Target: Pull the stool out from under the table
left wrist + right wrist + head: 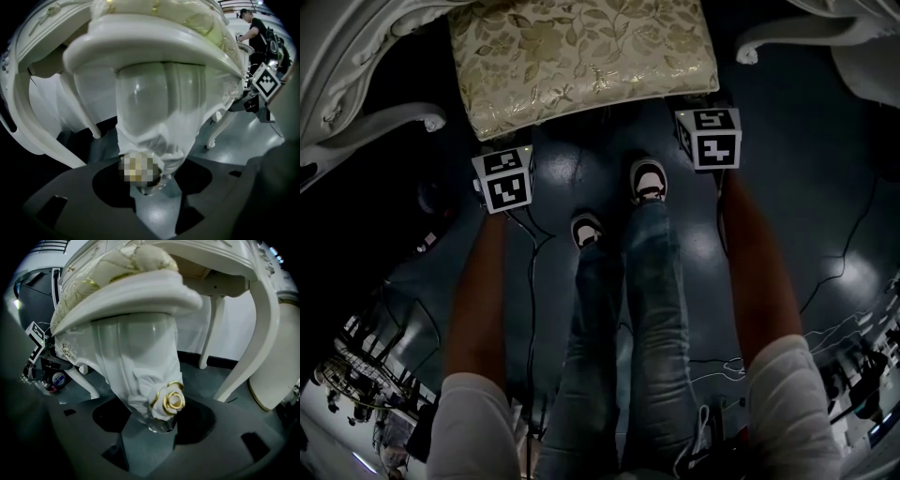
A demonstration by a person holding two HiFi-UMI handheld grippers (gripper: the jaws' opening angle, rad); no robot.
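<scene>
Left tool (158, 208) is holding the stool (581, 56) by its near left leg (154, 117). Its jaws are standing wide, with the dark pads sitting against both sides of the carved white leg just above the foot. Right tool (146, 446) is gripping the near right leg (136, 357) the same way, jaws also wide. A gold rose ornament (172, 401) on that leg is showing just above the pads.

In the head view the left marker cube (503, 178) and the right marker cube (710, 138) are each sitting just below a near corner of the floral gold cushion (534, 94). The stool is standing on the dark floor (825, 187) between the curved white legs (370, 131) of the table (225, 258). Its back part is lying beneath the table's frame and its near edge is poking out toward the person.

The person is standing close to the stool, with both shoes (649, 178) planted just short of it and bare forearms reaching down to the tools. Thin cables (530, 281) are trailing across the floor. Another person in dark clothes (253, 28) is standing in the background of the left gripper view.
</scene>
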